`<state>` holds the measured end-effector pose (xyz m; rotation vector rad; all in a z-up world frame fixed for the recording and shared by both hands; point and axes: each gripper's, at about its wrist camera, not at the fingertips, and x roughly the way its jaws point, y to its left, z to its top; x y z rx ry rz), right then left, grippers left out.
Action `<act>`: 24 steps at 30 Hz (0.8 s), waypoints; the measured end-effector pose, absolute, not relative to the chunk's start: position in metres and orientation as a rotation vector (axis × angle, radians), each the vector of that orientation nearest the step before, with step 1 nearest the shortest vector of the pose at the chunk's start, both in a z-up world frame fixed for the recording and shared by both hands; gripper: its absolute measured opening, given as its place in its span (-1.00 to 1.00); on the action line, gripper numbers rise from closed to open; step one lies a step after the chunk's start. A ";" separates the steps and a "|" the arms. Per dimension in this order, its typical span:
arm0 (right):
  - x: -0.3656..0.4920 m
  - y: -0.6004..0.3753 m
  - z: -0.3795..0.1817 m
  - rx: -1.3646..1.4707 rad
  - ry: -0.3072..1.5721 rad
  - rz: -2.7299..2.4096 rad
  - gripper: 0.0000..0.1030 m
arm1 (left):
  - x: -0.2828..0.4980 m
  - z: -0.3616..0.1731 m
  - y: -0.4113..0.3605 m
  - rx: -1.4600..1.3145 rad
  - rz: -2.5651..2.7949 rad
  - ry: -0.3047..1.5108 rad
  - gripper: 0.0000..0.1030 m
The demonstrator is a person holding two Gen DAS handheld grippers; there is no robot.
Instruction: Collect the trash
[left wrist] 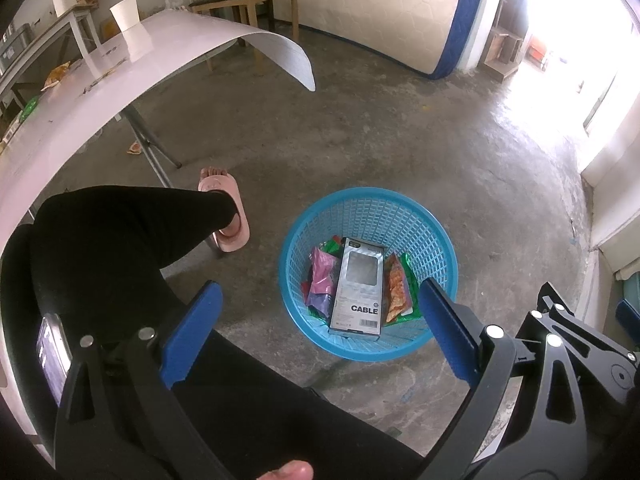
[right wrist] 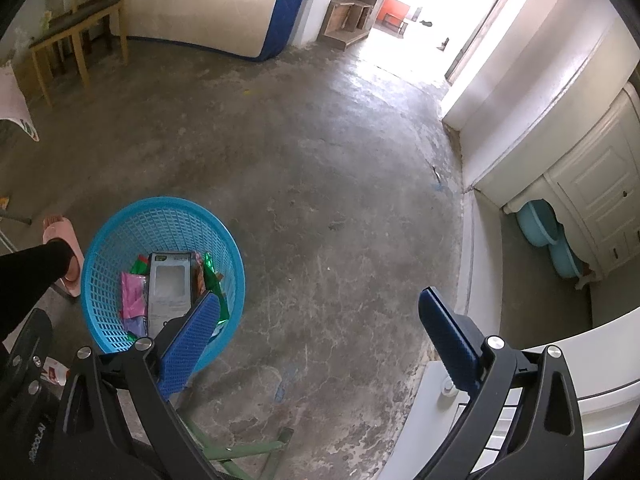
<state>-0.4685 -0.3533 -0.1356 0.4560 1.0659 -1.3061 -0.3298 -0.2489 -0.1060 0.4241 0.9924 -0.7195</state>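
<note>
Concrete floor (left wrist: 360,128), grey, stained and patchy. Standing on it: blue plastic basket (left wrist: 436,240), upright, holding a cable box (left wrist: 358,284) and wrappers (left wrist: 322,276). One scrap of wrapper (left wrist: 135,148) lies on the floor near the metal table leg (left wrist: 154,156). Tabletop (left wrist: 80,92), pale pink and glossy, carries a white paper cup (left wrist: 125,14), an orange wrapper (left wrist: 57,75) and a green wrapper (left wrist: 29,107) toward its far side.

A cable box (left wrist: 357,287) is stood among wrappers (left wrist: 322,280) in the basket (left wrist: 372,204) on the floor (left wrist: 360,128), right of the worktop (left wrist: 80,92)
</note>
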 end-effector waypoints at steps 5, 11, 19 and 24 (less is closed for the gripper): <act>-0.468 -0.354 -0.136 0.447 1.065 -1.299 0.88 | -0.329 -0.106 -0.249 0.423 -0.719 0.993 0.83; -0.467 -0.354 -0.138 0.455 1.066 -1.299 0.88 | -0.330 -0.106 -0.249 0.421 -0.719 0.992 0.83; -0.468 -0.355 -0.137 0.459 1.066 -1.299 0.88 | -0.330 -0.106 -0.248 0.421 -0.719 0.993 0.83; -0.468 -0.355 -0.137 0.453 1.065 -1.298 0.88 | -0.330 -0.106 -0.248 0.422 -0.719 0.994 0.83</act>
